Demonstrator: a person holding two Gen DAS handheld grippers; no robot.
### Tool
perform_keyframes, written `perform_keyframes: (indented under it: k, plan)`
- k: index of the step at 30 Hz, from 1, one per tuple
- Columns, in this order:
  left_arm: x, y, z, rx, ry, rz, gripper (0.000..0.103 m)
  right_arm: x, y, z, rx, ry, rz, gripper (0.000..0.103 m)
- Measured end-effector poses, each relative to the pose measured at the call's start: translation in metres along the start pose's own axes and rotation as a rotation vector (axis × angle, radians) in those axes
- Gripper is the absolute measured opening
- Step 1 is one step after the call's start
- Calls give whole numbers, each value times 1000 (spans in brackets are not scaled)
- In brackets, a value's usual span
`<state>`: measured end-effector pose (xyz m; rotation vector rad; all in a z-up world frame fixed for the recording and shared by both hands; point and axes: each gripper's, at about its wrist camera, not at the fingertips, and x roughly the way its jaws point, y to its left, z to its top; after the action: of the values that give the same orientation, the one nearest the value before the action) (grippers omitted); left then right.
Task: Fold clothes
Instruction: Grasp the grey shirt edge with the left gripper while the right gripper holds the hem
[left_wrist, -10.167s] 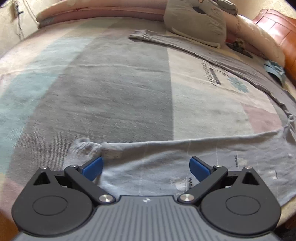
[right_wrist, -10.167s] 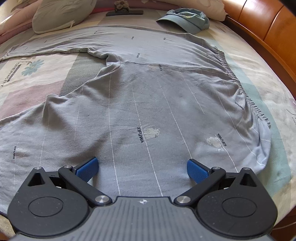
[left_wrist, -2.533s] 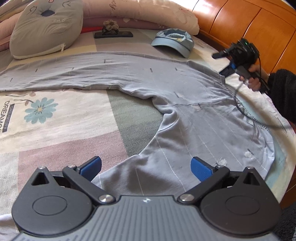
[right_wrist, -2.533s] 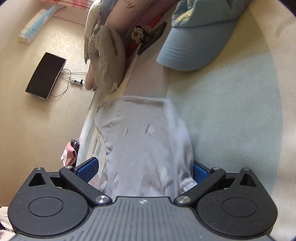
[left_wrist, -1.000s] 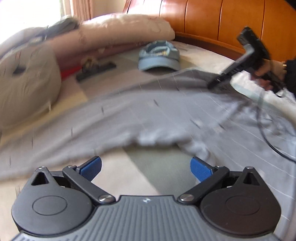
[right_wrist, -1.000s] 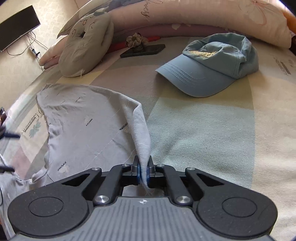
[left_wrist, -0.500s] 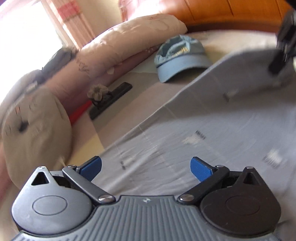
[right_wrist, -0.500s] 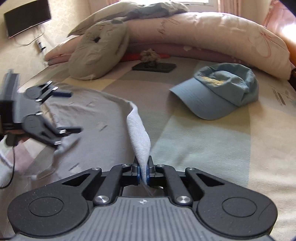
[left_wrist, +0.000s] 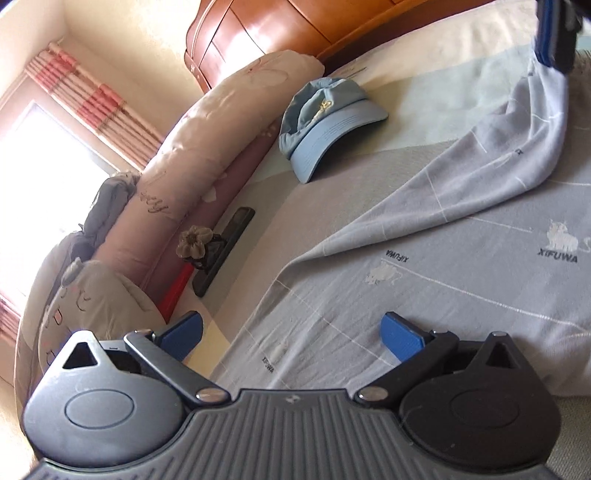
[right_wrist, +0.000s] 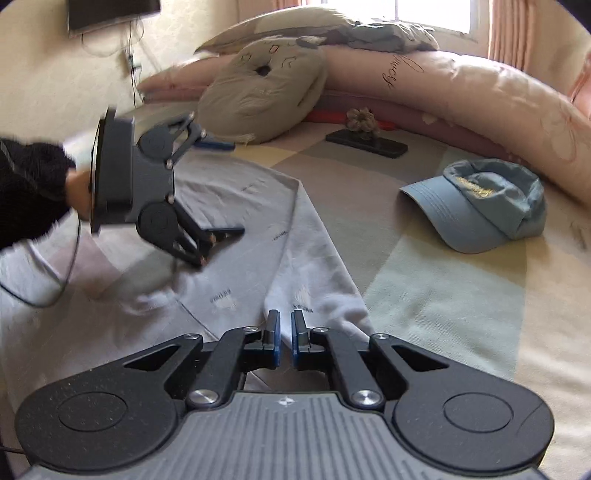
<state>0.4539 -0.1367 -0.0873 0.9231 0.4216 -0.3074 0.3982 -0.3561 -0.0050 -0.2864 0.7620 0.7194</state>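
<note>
Looking along my left tongs (left_wrist: 291, 328), I see the pads spread wide and empty, low over the grey garment (left_wrist: 424, 266) spread on the bed (left_wrist: 424, 92). My right tongs (right_wrist: 283, 334) have their pads nearly together, a slim gap between them, a fold of that garment (right_wrist: 310, 258) running up to them; whether they grip it I cannot tell. A blue cap (right_wrist: 480, 206) lies near.

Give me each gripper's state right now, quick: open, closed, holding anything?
Left gripper: open, empty, over the grey trousers.
Right gripper: jaws nearly shut with a thin gap; whether it grips the trousers' edge cannot be told.
</note>
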Motion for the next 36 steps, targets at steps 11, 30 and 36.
perform_keyframes:
  k: [11, 30, 36]
  plan:
    - [-1, 1, -3, -29, 3, 3, 102, 28, 58, -20, -423, 113, -314, 40]
    - [-3, 2, -9, -70, -3, 1, 102, 104, 98, -36, -867, 272, -613, 17]
    - [-3, 3, -10, -76, -5, -5, 102, 102, 106, -48, -940, 305, -673, 21]
